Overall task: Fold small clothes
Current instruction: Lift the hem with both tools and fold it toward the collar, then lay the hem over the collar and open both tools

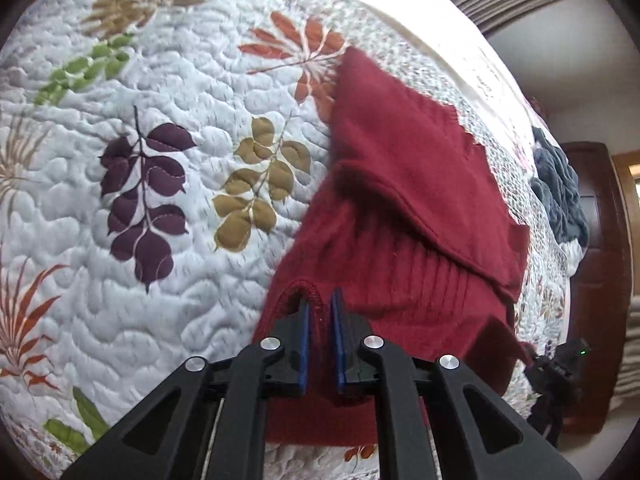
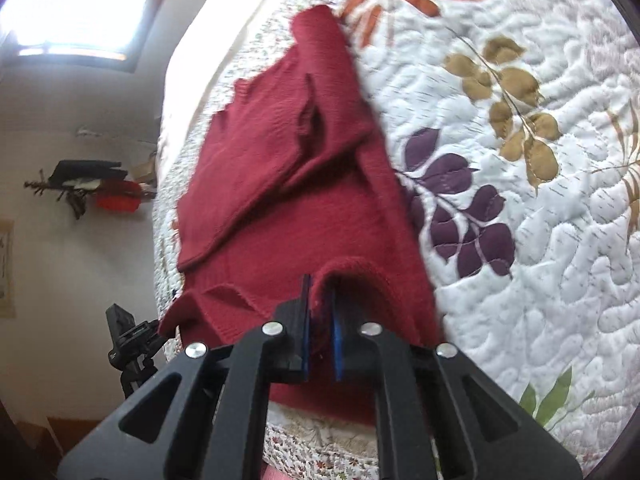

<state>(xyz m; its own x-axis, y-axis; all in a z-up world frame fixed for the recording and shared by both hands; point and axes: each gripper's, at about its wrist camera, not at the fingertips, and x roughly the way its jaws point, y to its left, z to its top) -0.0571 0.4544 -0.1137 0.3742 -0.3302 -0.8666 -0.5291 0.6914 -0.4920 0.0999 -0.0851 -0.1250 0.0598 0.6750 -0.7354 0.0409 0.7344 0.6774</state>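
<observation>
Quilt (image 1: 120, 220): white stitched bedcover with leaf prints, filling the left wrist view from 9 to 12 o'clock.
Garment (image 1: 400, 200): small dark-red knit lying on the quilt near the bed's edge, running from 6 toward 1 o'clock in the left view, one flap doubled diagonally over the body.
Handling: soft, light, limp; likely to sag and stretch under its own weight. The finished hem and corners look like the soundest places to grip.
Left gripper (image 1: 320, 312): low over the bed, pointing forward along the cloth, blue-padded fingers pinched together on the ribbed hem at 6 o'clock.
Right gripper (image 2: 320, 296): at 6 o'clock in its own view, fingers likewise clamped on a rolled edge of the same garment, held at a matching low, forward-facing angle.
Pile (image 1: 560, 192): grey-blue clothing heaped at 3 o'clock in the left view, well apart.
Step in hand: probably carrying the near edge over for a fold.
</observation>
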